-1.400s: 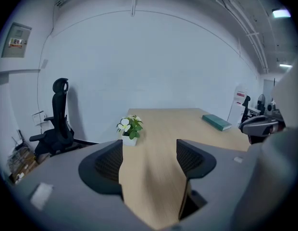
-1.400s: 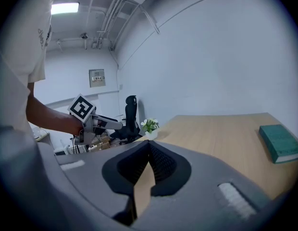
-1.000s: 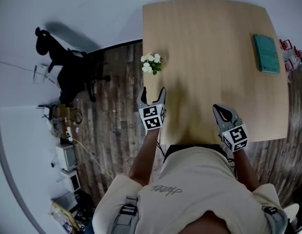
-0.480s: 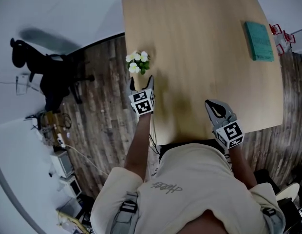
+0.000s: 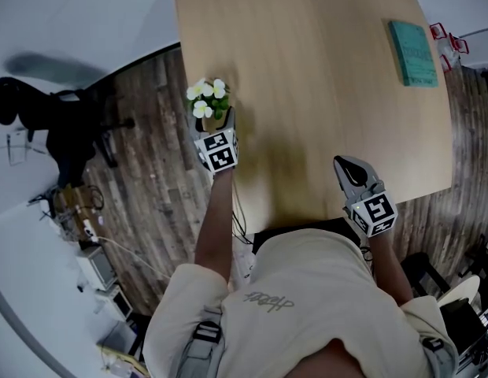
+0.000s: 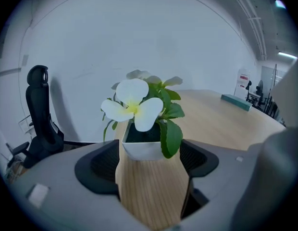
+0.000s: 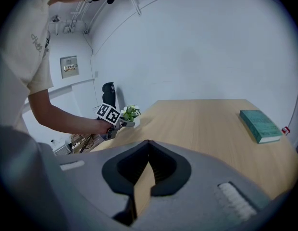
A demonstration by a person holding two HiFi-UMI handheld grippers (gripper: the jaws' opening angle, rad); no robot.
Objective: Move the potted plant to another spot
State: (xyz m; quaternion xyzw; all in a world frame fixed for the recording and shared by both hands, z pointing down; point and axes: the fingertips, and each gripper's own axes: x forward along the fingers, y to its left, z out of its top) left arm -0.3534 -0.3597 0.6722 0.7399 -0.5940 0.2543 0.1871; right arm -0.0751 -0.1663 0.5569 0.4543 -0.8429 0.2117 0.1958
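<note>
The potted plant (image 5: pixel 206 99), white flowers and green leaves in a small white square pot (image 6: pixel 143 148), stands near the left edge of the wooden table (image 5: pixel 307 93). My left gripper (image 5: pixel 216 123) is open. Its jaws have just been opening, and the pot stands between the fingertips with a slight gap on each side in the left gripper view. My right gripper (image 5: pixel 348 166) hovers over the table's near edge, shut and holding nothing; its tips meet in the right gripper view (image 7: pixel 148 142). That view also shows the plant (image 7: pixel 130 111) far off to the left.
A teal book (image 5: pixel 412 51) lies near the table's far right edge. A black office chair (image 5: pixel 63 124) stands on the wood floor to the left. Boxes and cables sit on the floor at lower left. Red clips (image 5: pixel 445 38) hang beyond the right edge.
My left gripper has moved forward and down to the plant, and its jaws now stand either side of the pot. The right gripper has stayed in place.
</note>
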